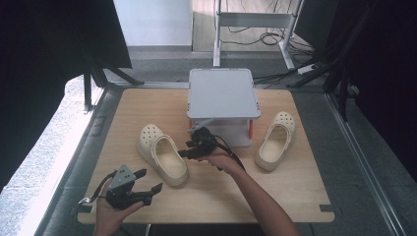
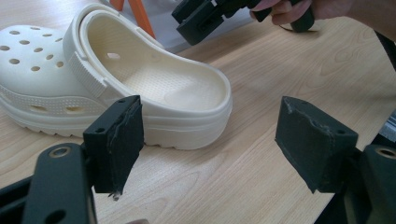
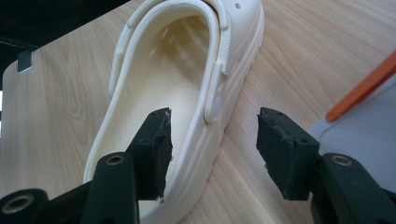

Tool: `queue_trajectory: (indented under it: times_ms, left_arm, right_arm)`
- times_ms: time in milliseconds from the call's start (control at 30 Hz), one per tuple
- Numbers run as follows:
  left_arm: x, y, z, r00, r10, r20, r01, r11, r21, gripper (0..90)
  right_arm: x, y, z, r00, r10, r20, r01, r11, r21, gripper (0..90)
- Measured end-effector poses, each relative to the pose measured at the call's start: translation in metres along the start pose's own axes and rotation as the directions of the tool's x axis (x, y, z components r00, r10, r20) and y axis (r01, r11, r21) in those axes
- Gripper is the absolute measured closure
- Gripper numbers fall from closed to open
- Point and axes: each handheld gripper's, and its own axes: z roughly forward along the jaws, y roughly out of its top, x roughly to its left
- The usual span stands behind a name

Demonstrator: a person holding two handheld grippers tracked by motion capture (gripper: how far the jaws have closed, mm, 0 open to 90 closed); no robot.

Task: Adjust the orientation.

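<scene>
Fingers of the right gripper (image 1: 189,150) stand wide apart with nothing pressed between their black foam pads; in the right gripper view one finger (image 3: 154,151) hangs over the side wall of the cream-coloured perforated foam clog (image 3: 182,93) near its heel, the other over bare wood beside it, so the shoe's rim lies between them untouched. Fingers of the left gripper (image 1: 147,186) are also spread wide and hold nothing; in the left gripper view they (image 2: 116,140) frame the heel end of the same clog, which lies just beyond them on the light wooden worktop (image 1: 221,196). That clog rests sole down at the worktop's middle left, toe pointing away from the person, its heel strap folded forward over the top. The right gripper sits just beside the clog's right flank, held in a hand reaching from the lower edge; the left gripper is near the worktop's front left corner, apart from the shoe. A second matching cream clog (image 1: 276,140) lies well apart at the right. Between the two stands a grey square-topped low stand with orange legs (image 1: 223,93). No brand mark or writing can be read on either shoe.
</scene>
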Motion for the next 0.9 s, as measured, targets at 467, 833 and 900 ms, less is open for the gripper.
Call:
queue_trajectory:
  times_ms: [467,833,900]
  left_arm:
    - [0.000,0.000,-0.001,1.0000,0.000,0.000,0.000,1.0000,-0.003,24.0]
    - [0.001,0.000,-0.002,1.0000,0.001,0.001,-0.001,1.0000,-0.004,24.0]
    - [0.001,0.000,-0.002,1.0000,0.001,0.001,-0.001,1.0000,-0.005,24.0]
  right_arm:
    - [-0.005,0.009,0.017,1.0000,0.003,0.007,-0.002,1.000,-0.009,47.8]
    - [-0.002,0.022,0.033,0.9998,0.002,0.019,-0.002,1.000,0.020,48.9]
    - [-0.001,0.026,0.036,0.9997,-0.005,0.024,0.004,0.999,0.035,49.2]
